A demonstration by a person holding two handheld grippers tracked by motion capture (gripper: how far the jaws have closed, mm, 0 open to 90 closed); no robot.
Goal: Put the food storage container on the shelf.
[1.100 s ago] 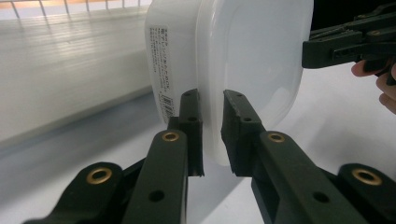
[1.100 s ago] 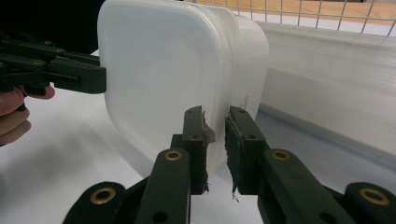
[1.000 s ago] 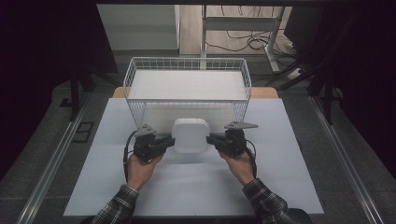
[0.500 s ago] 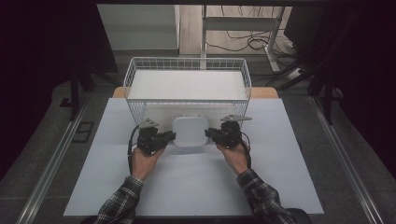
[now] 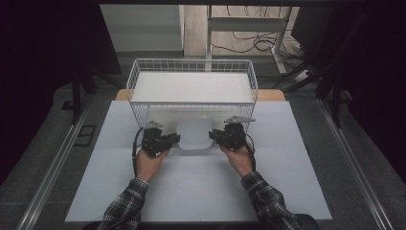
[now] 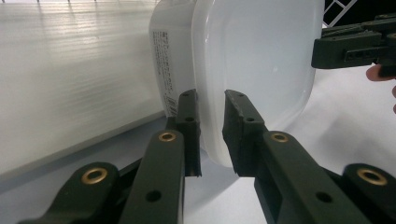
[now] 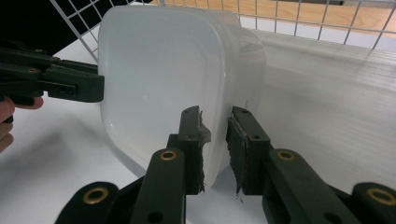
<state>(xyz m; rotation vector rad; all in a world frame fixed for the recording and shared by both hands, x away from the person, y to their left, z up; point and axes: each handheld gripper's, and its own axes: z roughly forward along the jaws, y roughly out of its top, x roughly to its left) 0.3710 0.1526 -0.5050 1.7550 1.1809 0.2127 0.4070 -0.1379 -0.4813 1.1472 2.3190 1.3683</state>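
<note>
Label [image 6: 164,70] on white container [image 6: 252,70] side (print too small), tools clamping rim.

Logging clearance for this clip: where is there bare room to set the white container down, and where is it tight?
Bare mat lies between the forearms, and on each side beyond the left gripper and right gripper. The wire basket floor looks bare too. It is tight where the white container sits against the basket's front wall.
</note>
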